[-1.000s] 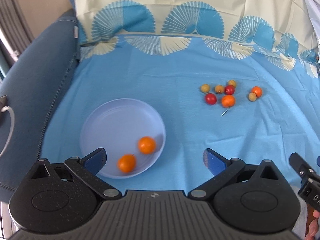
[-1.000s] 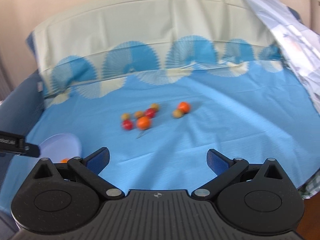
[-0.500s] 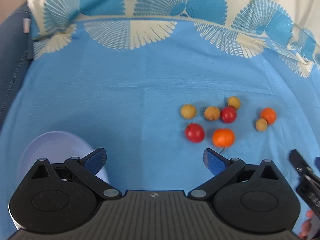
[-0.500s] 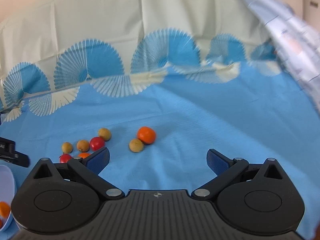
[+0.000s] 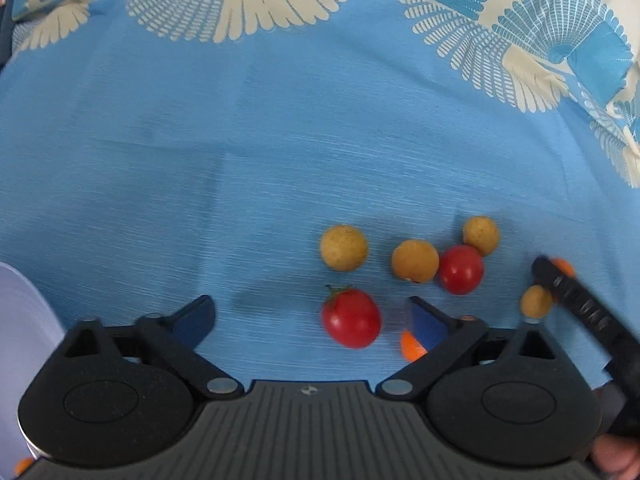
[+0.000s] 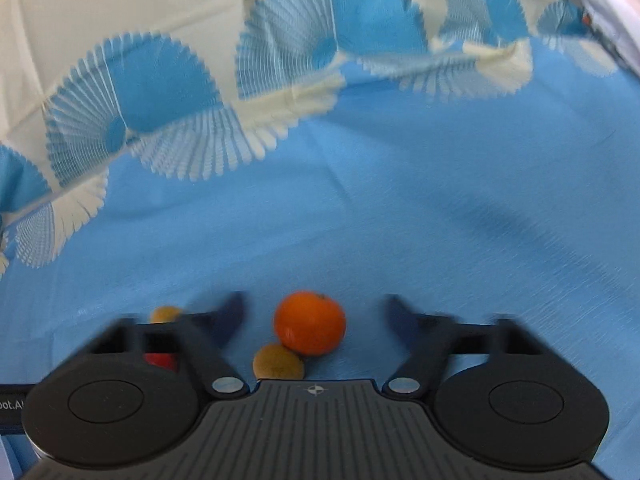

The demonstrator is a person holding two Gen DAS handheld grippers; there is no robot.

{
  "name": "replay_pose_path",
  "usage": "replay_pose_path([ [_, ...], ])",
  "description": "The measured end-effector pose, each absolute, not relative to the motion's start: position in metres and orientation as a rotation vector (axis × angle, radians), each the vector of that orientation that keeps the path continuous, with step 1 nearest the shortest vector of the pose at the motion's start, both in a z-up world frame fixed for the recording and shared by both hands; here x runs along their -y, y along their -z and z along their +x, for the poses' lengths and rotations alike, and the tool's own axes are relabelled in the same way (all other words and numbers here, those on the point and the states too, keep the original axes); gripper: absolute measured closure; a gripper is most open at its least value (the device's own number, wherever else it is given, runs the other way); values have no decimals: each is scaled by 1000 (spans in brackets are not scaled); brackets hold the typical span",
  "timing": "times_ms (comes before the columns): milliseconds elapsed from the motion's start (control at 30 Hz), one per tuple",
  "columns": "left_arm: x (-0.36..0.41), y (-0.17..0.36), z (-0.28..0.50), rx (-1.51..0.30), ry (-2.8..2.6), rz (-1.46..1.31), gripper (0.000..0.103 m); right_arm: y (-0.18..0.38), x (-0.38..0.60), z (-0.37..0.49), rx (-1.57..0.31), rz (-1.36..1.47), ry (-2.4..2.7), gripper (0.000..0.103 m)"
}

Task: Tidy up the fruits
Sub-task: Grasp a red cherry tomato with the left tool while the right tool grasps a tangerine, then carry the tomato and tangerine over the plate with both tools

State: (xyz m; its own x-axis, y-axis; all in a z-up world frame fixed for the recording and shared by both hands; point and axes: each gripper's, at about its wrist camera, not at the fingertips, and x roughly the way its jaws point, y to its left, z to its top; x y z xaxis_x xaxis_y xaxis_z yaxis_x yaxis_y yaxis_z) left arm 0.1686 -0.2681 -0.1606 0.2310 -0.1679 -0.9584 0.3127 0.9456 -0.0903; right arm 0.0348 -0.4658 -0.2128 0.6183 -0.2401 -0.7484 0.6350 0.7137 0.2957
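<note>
A blue cloth (image 5: 200, 140) with cream fan patterns covers the surface, evenly lit by daylight.

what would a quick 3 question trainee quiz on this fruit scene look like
1. True or false: the orange fruit lies between the fingers of the right gripper, whose jaws are closing.
2. How many red tomatoes lie on the blue cloth in the left wrist view? A) one B) two C) four
3. Fill in: the stemmed tomatoes lies between the open fingers of the ____ gripper.

Key: 1 true; 2 B; 3 left. The pads are not yet pressing on either fruit.
</note>
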Motion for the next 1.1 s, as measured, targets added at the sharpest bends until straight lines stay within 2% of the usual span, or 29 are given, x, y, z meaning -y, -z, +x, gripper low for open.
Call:
replay_pose_path([
  [33, 267, 161, 170, -1308, 330, 104, 27, 214, 462, 35, -750, 555, 548, 60],
  [67, 267, 161, 171, -1319, 324, 101, 29, 213, 458, 33, -746, 523, 549, 63],
  [100, 266, 159, 169, -1304, 332, 98, 45, 213, 456, 30, -741, 518, 541, 64],
  [133, 265, 157, 167, -1294, 355, 92, 68, 214, 456, 26, -738, 535, 541, 64],
  [367, 252, 142, 147, -1288, 416, 104, 70, 199, 455, -28, -694, 576, 576, 64],
  [600, 229, 98, 100, -1181, 469, 188, 70, 175, 433, -82, -660, 556, 572, 64],
  [1100, 127, 22, 24, -1103, 415, 221, 69, 114, 301, -132, -644, 444, 318, 64],
])
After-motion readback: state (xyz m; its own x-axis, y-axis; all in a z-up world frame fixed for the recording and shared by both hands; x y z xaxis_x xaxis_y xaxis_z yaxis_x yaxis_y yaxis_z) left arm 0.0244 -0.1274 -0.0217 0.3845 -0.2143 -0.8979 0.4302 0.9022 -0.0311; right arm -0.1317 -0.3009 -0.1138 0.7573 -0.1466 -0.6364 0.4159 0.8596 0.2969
